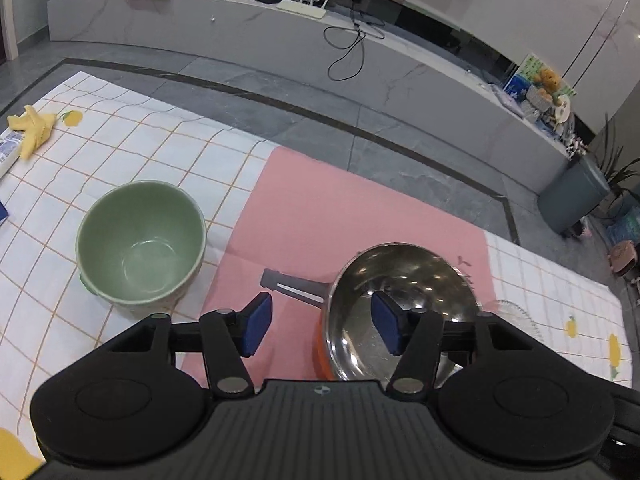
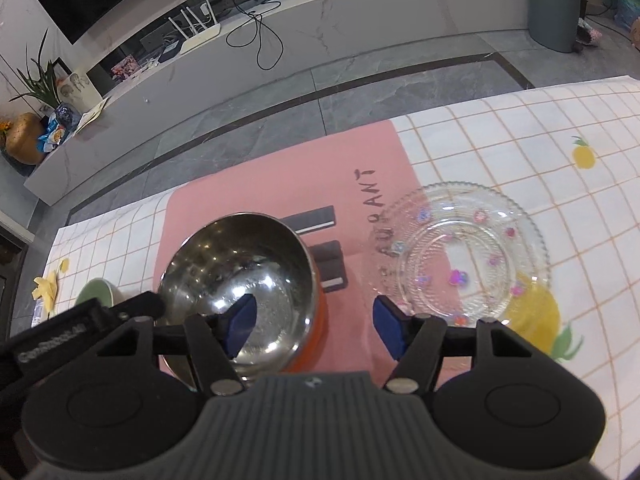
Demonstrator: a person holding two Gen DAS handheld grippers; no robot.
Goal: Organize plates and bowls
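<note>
A steel bowl [image 1: 404,280] with an orange outside stands on the pink mat [image 1: 320,208]. My left gripper [image 1: 322,326] is open and straddles the bowl's left rim, with one blue pad inside the bowl and the other outside, neither pressing. My right gripper [image 2: 316,330] is open too, straddling the right rim of the steel bowl [image 2: 240,272] the same way. A green bowl [image 1: 140,240] sits upright on the checked cloth to the left. A clear glass plate [image 2: 460,256] with small coloured flowers lies to the right, half on the mat.
The checked tablecloth [image 1: 132,140] covers the table, whose far edge drops to a grey tiled floor. A yellow cloth [image 1: 32,128] and a white tube [image 1: 8,152] lie at the far left. The left gripper's body [image 2: 80,332] shows beside the bowl in the right wrist view.
</note>
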